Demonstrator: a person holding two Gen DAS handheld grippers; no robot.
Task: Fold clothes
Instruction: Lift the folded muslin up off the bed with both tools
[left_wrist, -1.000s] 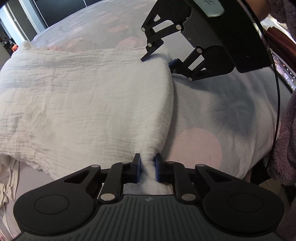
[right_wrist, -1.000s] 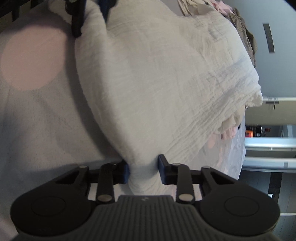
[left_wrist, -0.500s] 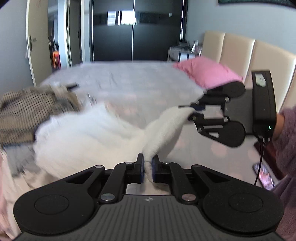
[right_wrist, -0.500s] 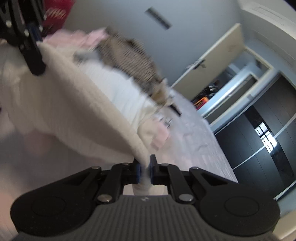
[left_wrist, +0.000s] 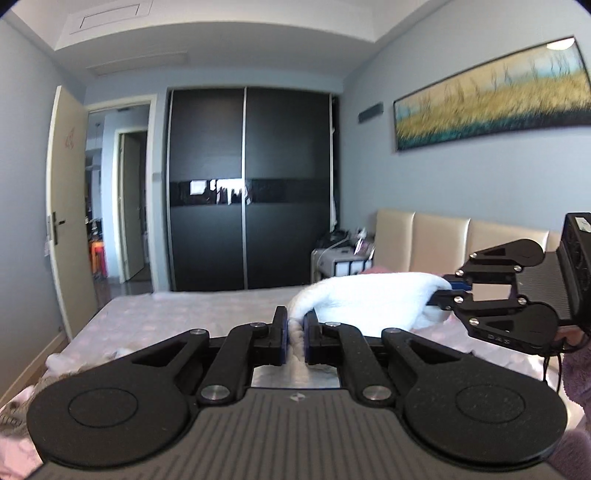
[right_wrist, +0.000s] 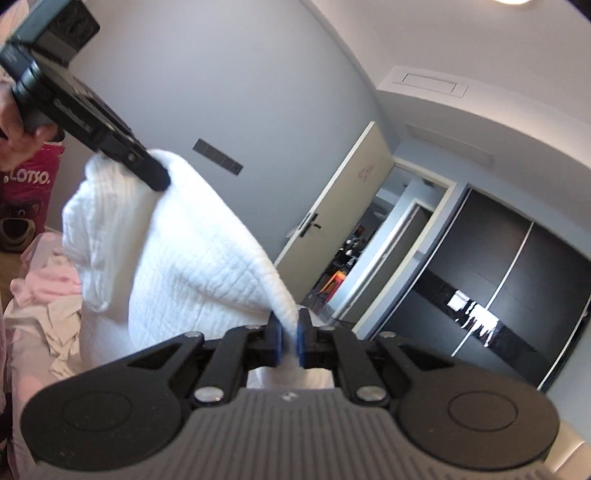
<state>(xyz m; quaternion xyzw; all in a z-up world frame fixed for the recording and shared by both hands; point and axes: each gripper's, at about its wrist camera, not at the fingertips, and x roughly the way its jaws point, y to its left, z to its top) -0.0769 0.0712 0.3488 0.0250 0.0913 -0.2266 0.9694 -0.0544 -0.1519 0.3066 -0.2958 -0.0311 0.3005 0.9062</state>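
You have the white cloth (right_wrist: 177, 266) lifted clear above the bed (left_wrist: 207, 306), one corner pinched in each pair of tongs. The left tongs (left_wrist: 294, 334) are clamped narrow on a corner; the right tongs (right_wrist: 290, 341), whose jaws have just been closing, now also grip cloth between their pads. The top edge runs between the two, and in the right view the rest hangs below it.

To do this lift well, I would keep both hands at the same height and draw them apart until that top edge is taut, so the cloth hangs flat before you lay it down or bring the corners together. Don't loosen either grip; each holds only a small bite of fabric.

Count: one white cloth held, two tongs, one bed. A loose heap of other clothes (right_wrist: 48, 295) lies on the bed; how many pieces I cannot tell.
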